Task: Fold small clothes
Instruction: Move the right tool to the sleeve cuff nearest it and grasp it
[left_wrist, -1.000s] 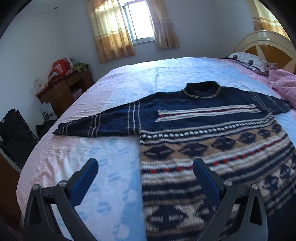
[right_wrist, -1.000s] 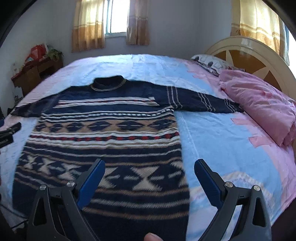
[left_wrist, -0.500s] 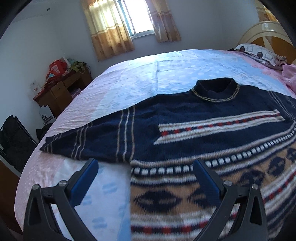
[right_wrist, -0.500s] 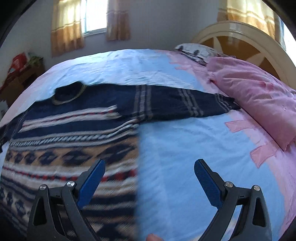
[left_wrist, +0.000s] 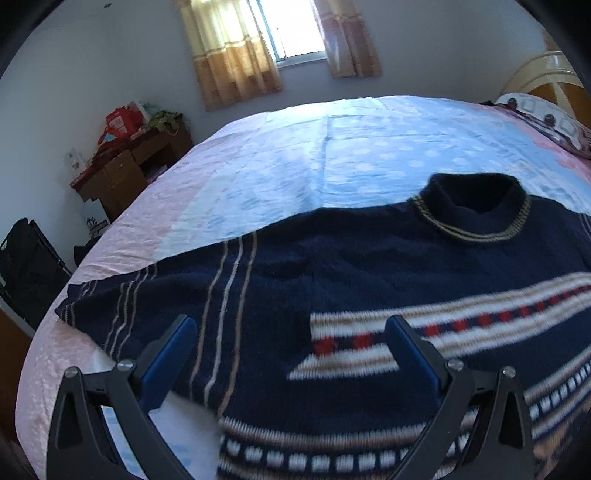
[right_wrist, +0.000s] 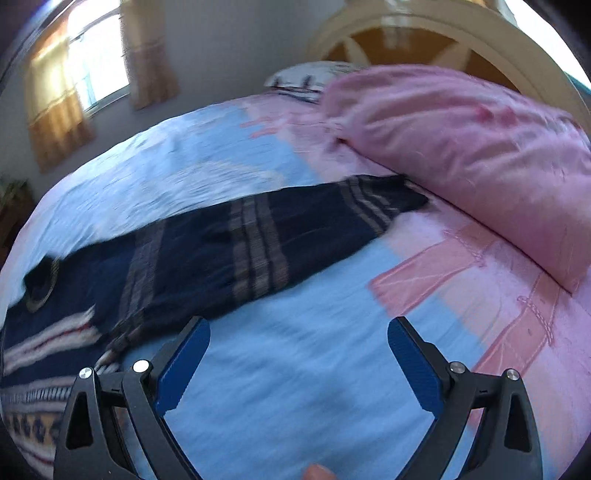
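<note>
On the bed (left_wrist: 332, 147), a dark blue patterned sweater (left_wrist: 369, 280) lies flat, face up, collar toward the far wall and both sleeves stretched out to the sides. No fold shows in it, so the task appears to be at its first step: the approach to the sleeves.

Left claw (left_wrist: 288, 343): wide open, empty, poised above the sweater's shoulder where the left sleeve (left_wrist: 155, 310) joins the body. Whether the fingers touch the knit cannot be told from this view.

Right claw (right_wrist: 299, 350): equally wide open, empty, over bare blue sheet just beside the lower edge of the right sleeve (right_wrist: 288, 232). That sleeve runs out toward a pink quilt (right_wrist: 461, 155), its cuff lying just beside the quilt's edge.

Next move, as judged: each claw should come down on its sleeve, pinch the knit, and carry it inward across the chest. The thick knit will likely bunch, so a shallow bite near the cuff or mid-sleeve should serve better than a deep one. The right cuff may drag against the quilt when lifted.

A wooden desk (left_wrist: 125, 173) stands beyond the bed's left side.
</note>
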